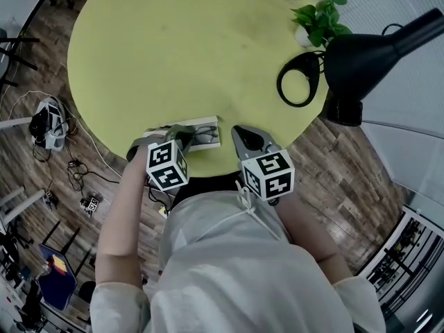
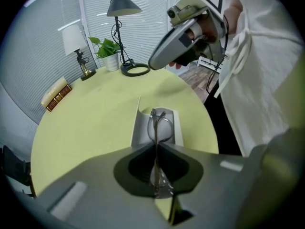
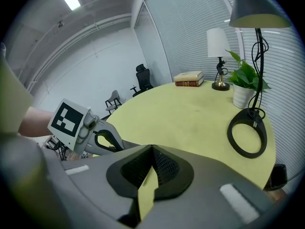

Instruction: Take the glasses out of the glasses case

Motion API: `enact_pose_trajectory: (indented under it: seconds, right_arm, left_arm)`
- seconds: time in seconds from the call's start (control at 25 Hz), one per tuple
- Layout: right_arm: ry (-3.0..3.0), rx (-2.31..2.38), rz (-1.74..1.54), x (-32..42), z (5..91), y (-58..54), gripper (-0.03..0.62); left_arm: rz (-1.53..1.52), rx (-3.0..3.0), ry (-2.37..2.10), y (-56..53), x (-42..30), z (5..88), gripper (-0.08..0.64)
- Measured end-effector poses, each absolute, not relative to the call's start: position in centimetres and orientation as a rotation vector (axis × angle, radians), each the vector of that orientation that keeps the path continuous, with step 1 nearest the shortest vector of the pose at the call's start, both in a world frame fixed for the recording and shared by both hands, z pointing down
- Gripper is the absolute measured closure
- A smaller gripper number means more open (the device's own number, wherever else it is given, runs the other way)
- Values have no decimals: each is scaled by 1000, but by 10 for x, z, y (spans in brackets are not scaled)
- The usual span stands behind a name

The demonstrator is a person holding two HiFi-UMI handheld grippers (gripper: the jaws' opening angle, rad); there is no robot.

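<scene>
A white glasses case (image 1: pixel 206 123) lies open near the front edge of the round yellow-green table (image 1: pixel 173 54). In the left gripper view the case (image 2: pixel 139 128) sits just past my jaws. Thin dark-rimmed glasses (image 2: pixel 159 124) stand on edge over it. My left gripper (image 2: pixel 156 149) is shut on the near end of the glasses; in the head view it (image 1: pixel 186 137) reaches in from the left, over the glasses (image 1: pixel 204 138). My right gripper (image 1: pixel 239 133) hovers just right of the case, apart from it. Its jaws (image 3: pixel 151 150) are shut with nothing between them.
A black desk lamp (image 1: pixel 368 54) with a ring base (image 1: pixel 300 80) stands at the table's right edge, beside a potted plant (image 1: pixel 318 16). A small shaded lamp (image 3: pixel 218 44) and books (image 3: pixel 189 78) sit at the far side. The table edge is right against the person's body.
</scene>
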State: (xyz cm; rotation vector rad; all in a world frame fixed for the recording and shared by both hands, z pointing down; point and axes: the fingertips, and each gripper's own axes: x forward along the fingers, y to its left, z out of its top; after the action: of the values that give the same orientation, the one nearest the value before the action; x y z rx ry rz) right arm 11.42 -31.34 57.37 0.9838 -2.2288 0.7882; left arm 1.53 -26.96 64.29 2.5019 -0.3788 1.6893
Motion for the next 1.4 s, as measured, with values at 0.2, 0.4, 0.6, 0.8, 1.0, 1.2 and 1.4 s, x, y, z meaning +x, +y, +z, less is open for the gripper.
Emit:
enact_pose_trajectory:
  seconds: [0.2, 0.4, 0.6, 0.8, 1.0, 1.2, 1.4]
  right_arm:
    - [-2235, 989, 774, 111, 567, -312, 592]
    - [-2246, 991, 753, 108, 561, -308, 592]
    - [-2268, 982, 721, 100, 550, -306, 592]
    - [-2303, 975, 679, 93, 534, -311, 592]
    - [-2352, 1007, 623, 90, 513, -332, 592]
    - [-2407, 1032, 577, 83, 485, -345, 592]
    - [-2490, 1051, 520, 74, 462, -351, 592]
  left_arm:
    - [1641, 2537, -403, -270, 12, 629, 541]
    - [1562, 2574, -471, -272, 11, 608, 541]
    - [1466, 2611, -615, -275, 6, 582, 541]
    - [1250, 2566, -840, -283, -3, 550, 540]
    - [990, 2507, -1109, -297, -17, 516, 540]
    - [640, 2423, -1408, -311, -34, 466, 539]
    - [427, 2357, -1664, -322, -51, 421, 538]
